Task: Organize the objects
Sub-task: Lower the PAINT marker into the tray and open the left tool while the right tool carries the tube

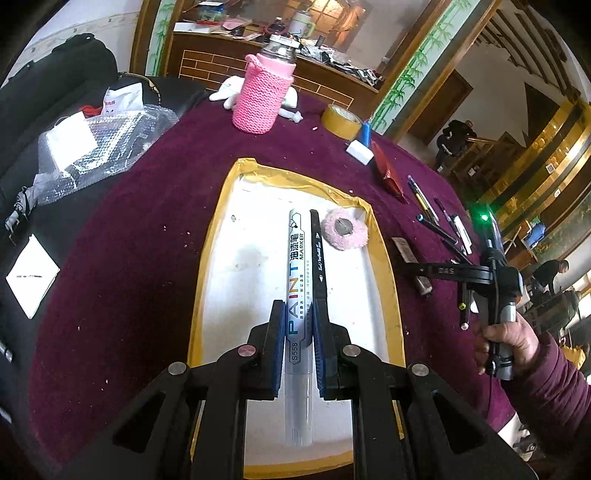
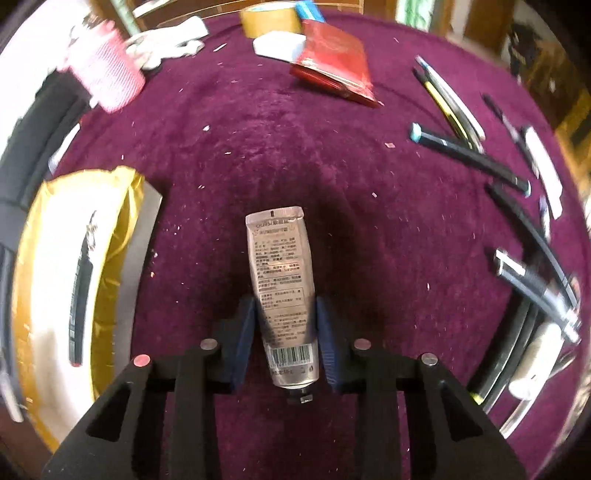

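Note:
My left gripper is shut on a silver paint marker and holds it lengthwise over a white tray with a yellow taped rim. A black pen and a pink fuzzy roll lie in the tray. My right gripper is shut on a silver cream tube, held over the purple cloth; the tube's cap points back at the camera. The tray sits to its left. The right gripper also shows in the left wrist view.
Several pens lie at the right of the purple tablecloth. A red packet, tape roll and white eraser lie at the back. A pink knitted bottle stands far left; bubble wrap lies left.

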Motion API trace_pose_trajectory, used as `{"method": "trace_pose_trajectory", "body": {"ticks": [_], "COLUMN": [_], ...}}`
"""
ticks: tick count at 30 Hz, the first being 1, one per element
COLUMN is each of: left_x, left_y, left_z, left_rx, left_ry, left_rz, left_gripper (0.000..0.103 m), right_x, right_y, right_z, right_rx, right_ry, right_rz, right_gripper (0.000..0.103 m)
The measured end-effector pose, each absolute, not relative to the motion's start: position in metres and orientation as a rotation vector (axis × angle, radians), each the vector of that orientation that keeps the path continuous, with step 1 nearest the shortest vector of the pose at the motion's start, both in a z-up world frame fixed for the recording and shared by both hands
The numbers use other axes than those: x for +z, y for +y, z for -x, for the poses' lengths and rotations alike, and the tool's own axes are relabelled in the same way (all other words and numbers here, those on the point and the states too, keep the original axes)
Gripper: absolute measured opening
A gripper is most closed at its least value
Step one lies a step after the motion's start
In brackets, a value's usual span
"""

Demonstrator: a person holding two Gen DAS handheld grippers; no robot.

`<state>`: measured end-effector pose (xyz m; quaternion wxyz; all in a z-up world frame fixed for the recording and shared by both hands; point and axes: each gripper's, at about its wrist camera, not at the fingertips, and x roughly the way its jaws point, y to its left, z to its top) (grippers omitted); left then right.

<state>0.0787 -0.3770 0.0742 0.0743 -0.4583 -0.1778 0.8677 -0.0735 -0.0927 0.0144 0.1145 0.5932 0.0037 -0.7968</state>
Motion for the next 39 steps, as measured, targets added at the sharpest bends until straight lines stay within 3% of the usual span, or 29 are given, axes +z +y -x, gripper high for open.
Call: {"method": "trace_pose_trajectory", "body": {"ticks": [7, 10, 19, 29, 32, 36, 39], "left_x": [0.071, 0.068, 0.043, 0.014, 0.015, 0.028, 0.042], "left_y": [-0.376, -0.374, -0.365, -0.36, -0.358, -0.356, -0.36], "left_z": [-0.06, -0.045, 0.017, 0.041, 0.043, 0.04, 0.033], "left_rx": [2.599, 2.605, 2.609, 2.599, 2.597, 2.585, 2.597], "left_ry": [-0.498, -0.451, -0.333, -0.305, -0.309, -0.357, -0.408], "left_rz": [1.392, 1.408, 1.49, 1.612, 1.592, 1.553, 1.517], "left_gripper": [0.011, 0.011, 0.011, 0.013, 0.023, 0.044, 0.044], "right_x": [0.034, 0.057, 0.094, 0.052, 0.043, 0.034, 0.028], "right_y": [-0.054, -0.057, -0.122, -0.093, -0.084, -0.081, -0.078], "right_z": [0.068, 0.064, 0.054, 0.082, 0.083, 0.086, 0.09], "right_rx": [-2.258, -2.218, -2.152, -2.281, -2.264, -2.207, -2.171], "right_ry": [-0.396, -0.484, -0.363, -0.335, -0.361, -0.389, -0.493], "right_rz": [-1.713, -1.644, -1.529, -1.654, -1.682, -1.704, -1.707], "right_gripper": [0.029, 0.02, 0.015, 0.017, 0.029, 0.044, 0.047]}}
